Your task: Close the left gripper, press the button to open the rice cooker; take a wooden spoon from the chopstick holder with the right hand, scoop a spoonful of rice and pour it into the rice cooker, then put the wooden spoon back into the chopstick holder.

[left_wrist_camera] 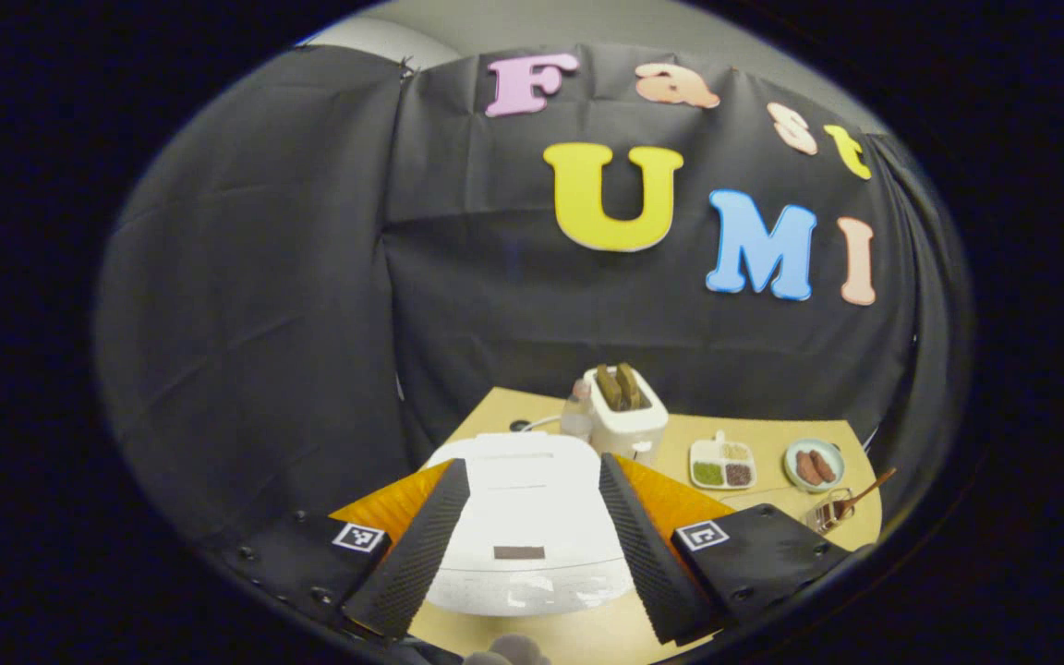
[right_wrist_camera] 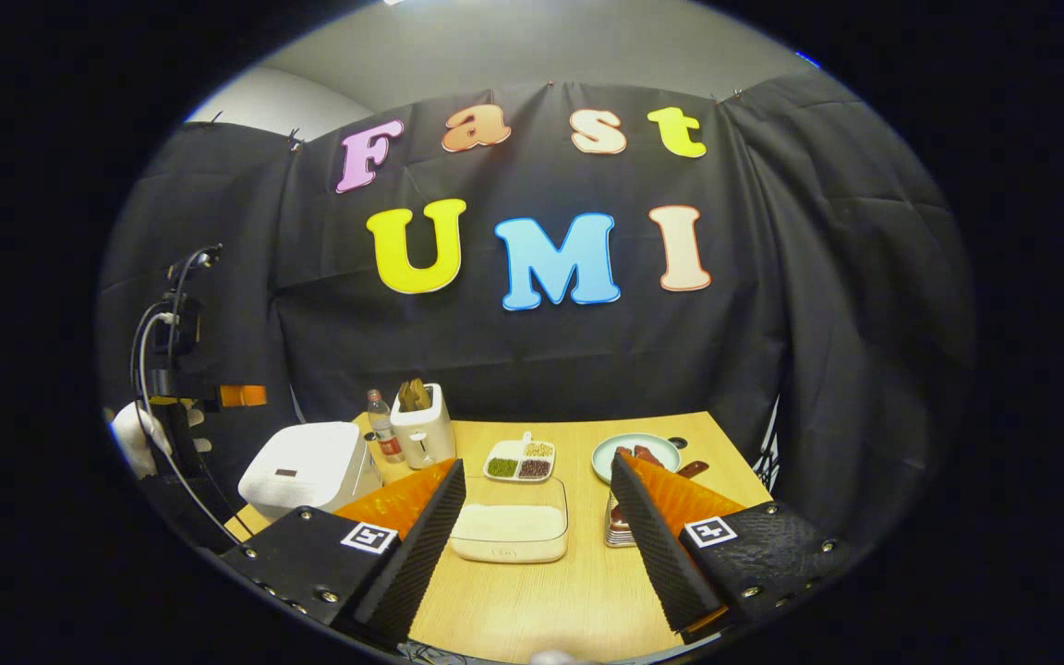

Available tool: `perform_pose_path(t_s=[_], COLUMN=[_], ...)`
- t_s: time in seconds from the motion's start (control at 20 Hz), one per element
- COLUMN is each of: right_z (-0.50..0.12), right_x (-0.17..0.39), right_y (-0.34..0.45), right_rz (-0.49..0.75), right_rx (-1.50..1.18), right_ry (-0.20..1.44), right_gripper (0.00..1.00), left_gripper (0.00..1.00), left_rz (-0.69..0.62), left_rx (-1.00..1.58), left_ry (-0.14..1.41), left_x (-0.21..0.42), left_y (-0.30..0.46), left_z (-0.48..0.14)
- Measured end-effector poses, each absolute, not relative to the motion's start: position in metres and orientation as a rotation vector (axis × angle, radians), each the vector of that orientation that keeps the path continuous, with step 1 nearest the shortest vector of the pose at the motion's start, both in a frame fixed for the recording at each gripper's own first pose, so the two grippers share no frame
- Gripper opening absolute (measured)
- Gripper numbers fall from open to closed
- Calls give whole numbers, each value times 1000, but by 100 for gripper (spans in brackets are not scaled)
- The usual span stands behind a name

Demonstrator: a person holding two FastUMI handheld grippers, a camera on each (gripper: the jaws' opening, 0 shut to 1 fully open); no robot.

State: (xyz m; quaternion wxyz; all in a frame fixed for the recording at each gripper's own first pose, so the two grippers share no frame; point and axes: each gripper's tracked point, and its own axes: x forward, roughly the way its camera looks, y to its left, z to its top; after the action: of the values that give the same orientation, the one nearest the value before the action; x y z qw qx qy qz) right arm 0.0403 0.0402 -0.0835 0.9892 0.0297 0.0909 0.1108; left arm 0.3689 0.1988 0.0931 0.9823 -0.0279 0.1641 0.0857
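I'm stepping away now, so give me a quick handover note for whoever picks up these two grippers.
Left gripper: open, hovering above the rice cooker, holding nothing.
Right gripper: open, empty, above the table, facing the rice container.
Cooker lid is shut; it stands at the table's left, beside the toaster.
Spoon sits in the holder, by the sausage plate.
Done: nothing yet.
Left: close left gripper, press the button, take spoon, scoop rice, pour into cooker, return spoon.
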Motion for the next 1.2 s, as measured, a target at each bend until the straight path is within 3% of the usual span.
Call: perform_pose_path(t_s=[0.35,0.7,1.2], right_z=[-46,-22,-10], right_x=[45,38,30], right_y=[27,21,20], right_rz=[158,125,117], right_rx=[83,77,60], right_ry=[86,23,-2], right_gripper=[97,97,97], left_gripper=[96,96,97], left_rz=[90,81,89], left_rx=[-2,-4,-31], left_ry=[62,-12,37], left_x=[285,224,221], left_y=[147,134,137], left_z=[201,221,202])
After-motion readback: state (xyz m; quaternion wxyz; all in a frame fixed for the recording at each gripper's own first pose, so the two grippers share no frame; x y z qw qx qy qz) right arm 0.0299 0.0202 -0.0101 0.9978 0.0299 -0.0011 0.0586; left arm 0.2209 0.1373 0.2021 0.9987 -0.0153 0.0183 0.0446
